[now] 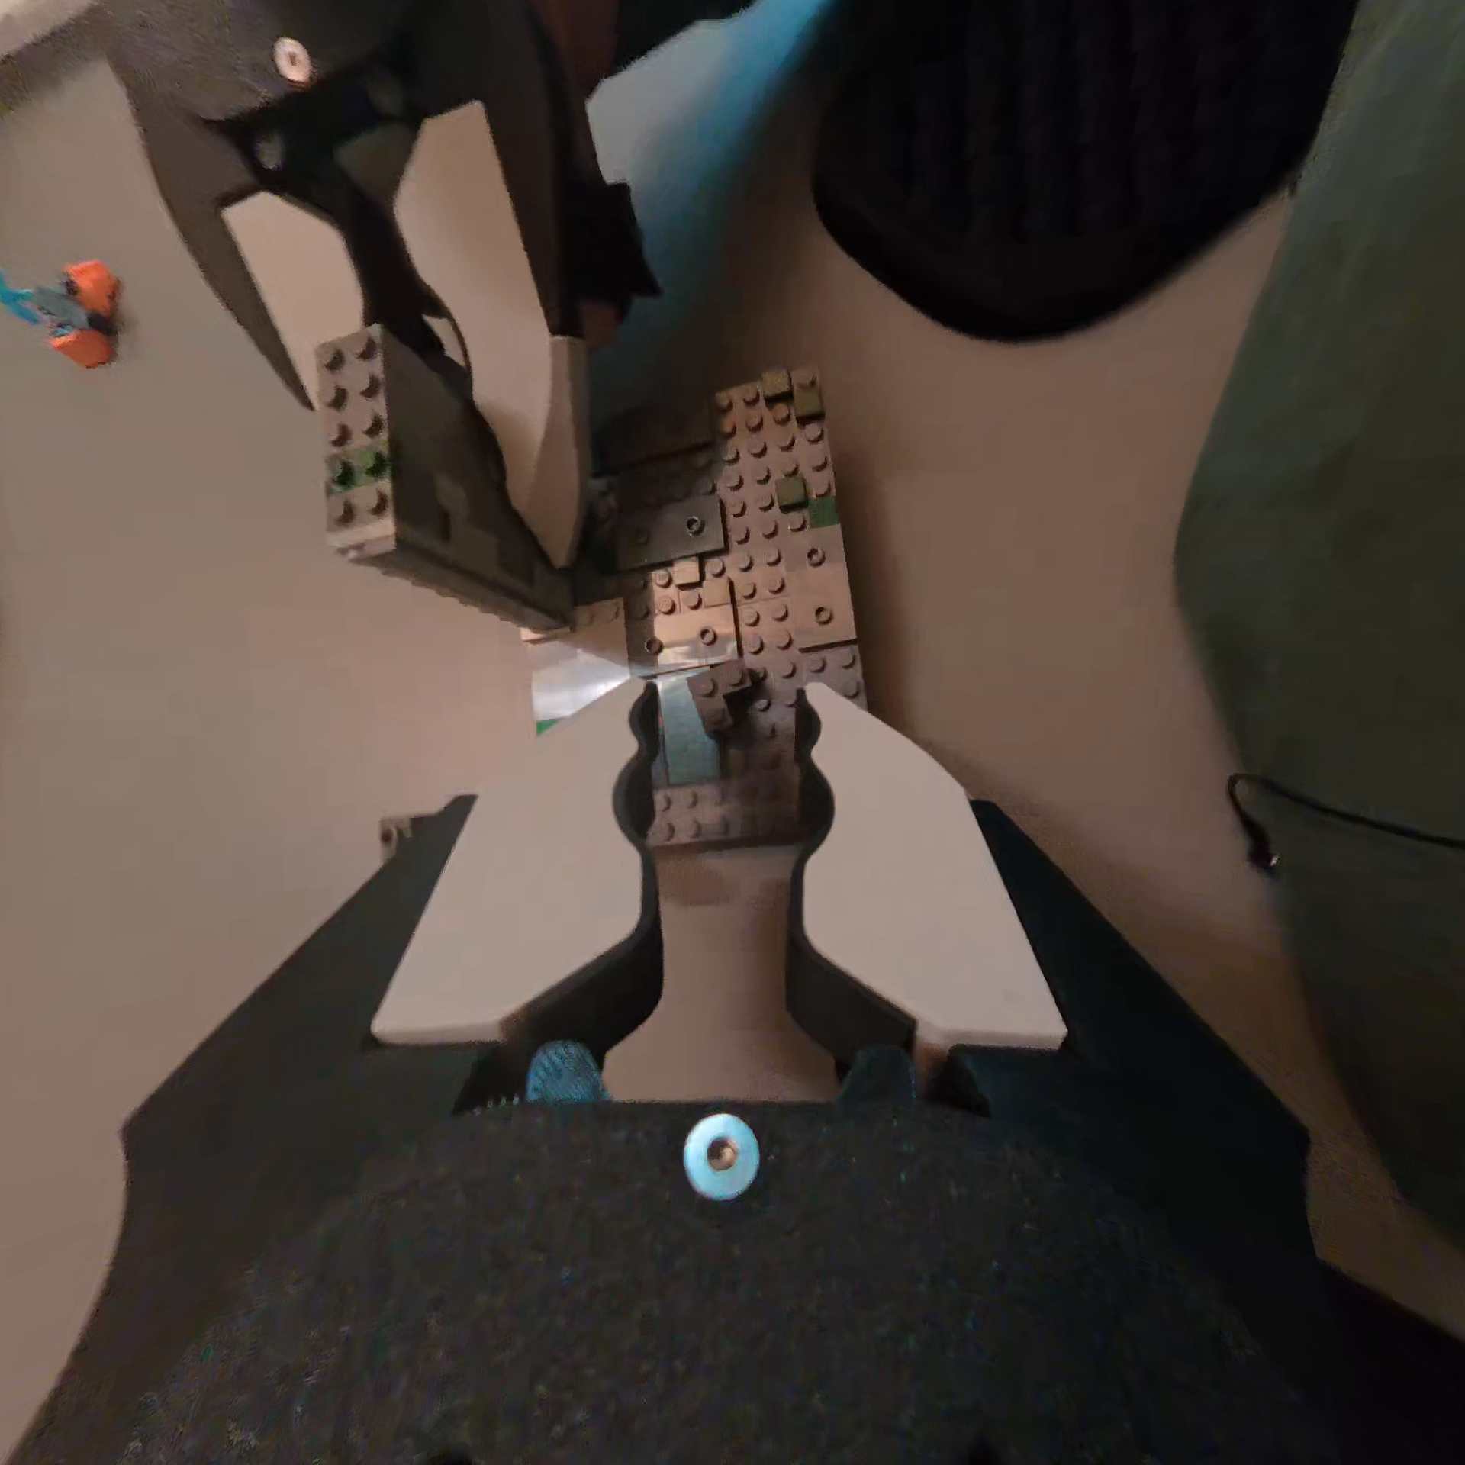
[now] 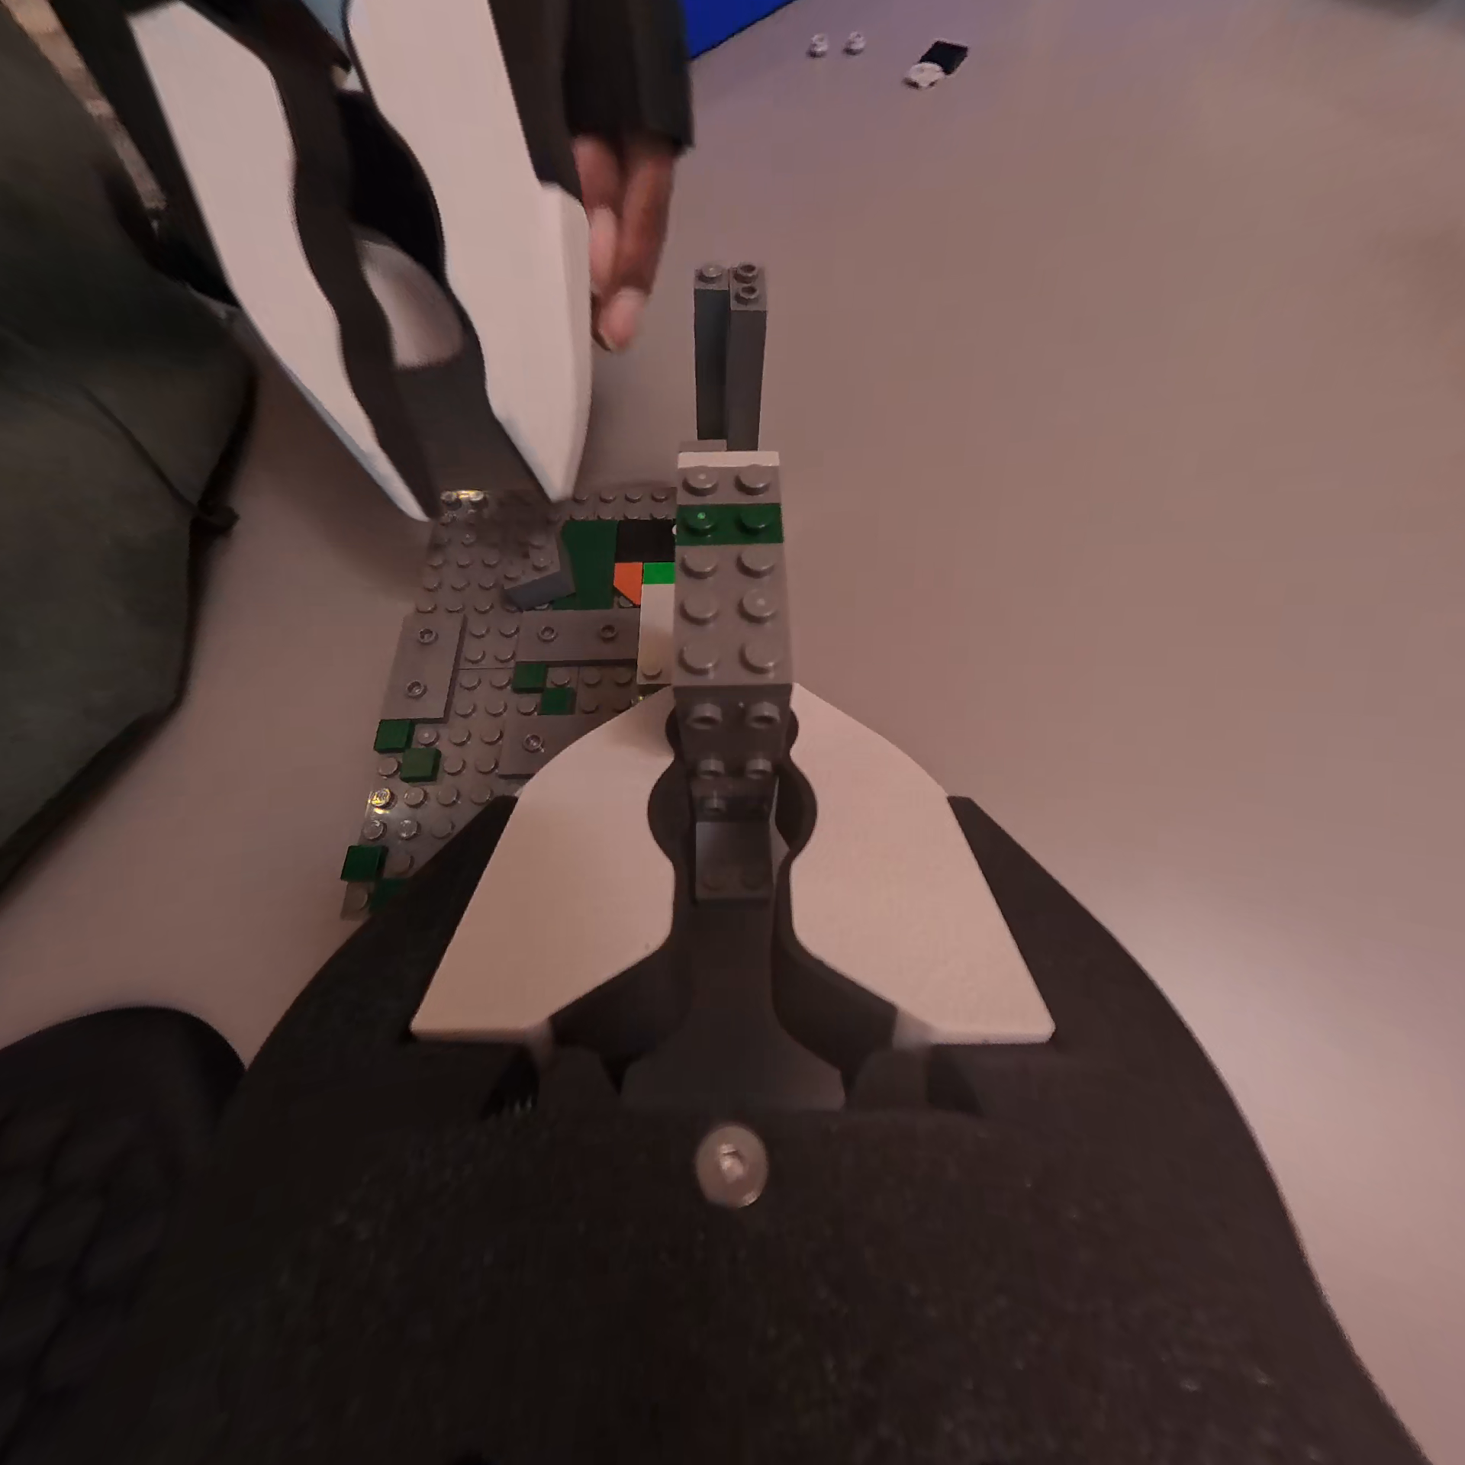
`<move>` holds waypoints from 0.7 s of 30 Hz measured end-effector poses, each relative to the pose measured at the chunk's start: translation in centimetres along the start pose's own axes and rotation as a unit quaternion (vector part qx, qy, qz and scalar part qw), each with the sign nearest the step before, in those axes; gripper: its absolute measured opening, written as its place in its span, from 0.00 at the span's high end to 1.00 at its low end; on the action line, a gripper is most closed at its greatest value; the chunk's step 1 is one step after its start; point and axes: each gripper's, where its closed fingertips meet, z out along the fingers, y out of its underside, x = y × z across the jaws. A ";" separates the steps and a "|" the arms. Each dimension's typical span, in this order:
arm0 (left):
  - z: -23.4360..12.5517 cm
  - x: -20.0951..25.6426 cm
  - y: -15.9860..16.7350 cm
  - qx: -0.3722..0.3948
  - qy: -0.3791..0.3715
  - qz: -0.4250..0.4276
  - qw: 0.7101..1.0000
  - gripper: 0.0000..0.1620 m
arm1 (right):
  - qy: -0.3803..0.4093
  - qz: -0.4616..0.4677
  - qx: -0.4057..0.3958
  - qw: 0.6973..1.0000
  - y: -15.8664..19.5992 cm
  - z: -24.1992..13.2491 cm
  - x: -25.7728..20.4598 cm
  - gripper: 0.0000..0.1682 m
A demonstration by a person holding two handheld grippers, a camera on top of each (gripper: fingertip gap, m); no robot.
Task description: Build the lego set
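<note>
on a pale table [image 2: 1110, 476] lies a grey baseplate [image 2: 468, 634]; the right gripper [image 2: 733, 713] clamps a grey wall [image 2: 733, 602], the left gripper [image 1: 729, 698] hangs apart over the baseplate.

Your grey studded baseplate [image 2: 468, 634] lies flat on the table, dotted with small green tiles and smooth dark grey plates, with an orange piece near its far side. Your tall grey wall section [image 2: 733, 602], crossed by one green band of studs, stands at the baseplate's edge, with two dark pillars [image 2: 728, 357] rising behind it.
</note>
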 end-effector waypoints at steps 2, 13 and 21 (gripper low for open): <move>0.5 -0.1 0.2 -0.025 0.008 0.030 0.999 0.83 | -0.003 -0.001 -0.004 1.000 0.1 0.2 -0.1 0.90; 1.8 0.2 1.2 -0.116 0.025 0.162 0.980 0.89 | -0.016 -0.004 -0.012 1.000 0.4 0.5 -0.7 0.90; 2.1 1.0 1.4 -0.137 0.039 0.188 0.972 0.92 | -0.021 -0.012 -0.017 1.000 0.4 0.7 -1.2 0.90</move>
